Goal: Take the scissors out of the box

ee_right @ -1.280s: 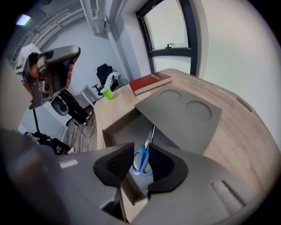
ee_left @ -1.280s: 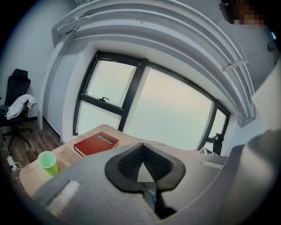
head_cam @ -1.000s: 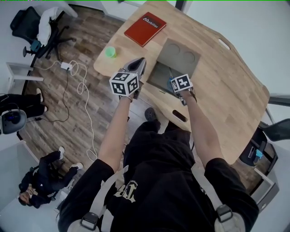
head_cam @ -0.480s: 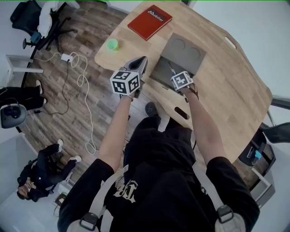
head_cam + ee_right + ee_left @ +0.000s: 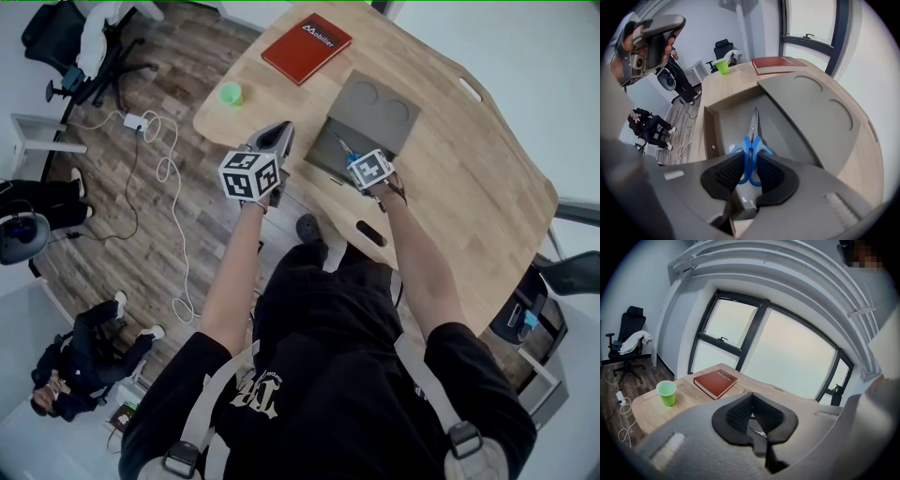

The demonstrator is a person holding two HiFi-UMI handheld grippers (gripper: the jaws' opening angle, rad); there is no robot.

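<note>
Scissors [image 5: 751,140] lie flat on the floor of the open box [image 5: 724,126] at the near side of the tabletop [image 5: 726,86], blades pointing away. The right tongs [image 5: 750,158], aimed steeply down, have just been closing and appear to pinch the blue handles where the two loops meet. A firm squeeze should come first, then a straight lift clear of the box wall, so the blades neither swing nor catch. The left tongs [image 5: 751,401] hang closed and empty beside the tabletop.

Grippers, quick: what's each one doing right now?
Left gripper: closed, empty.
Right gripper: jaws have just been closing, now gripping the scissors by the blue handles.
</note>
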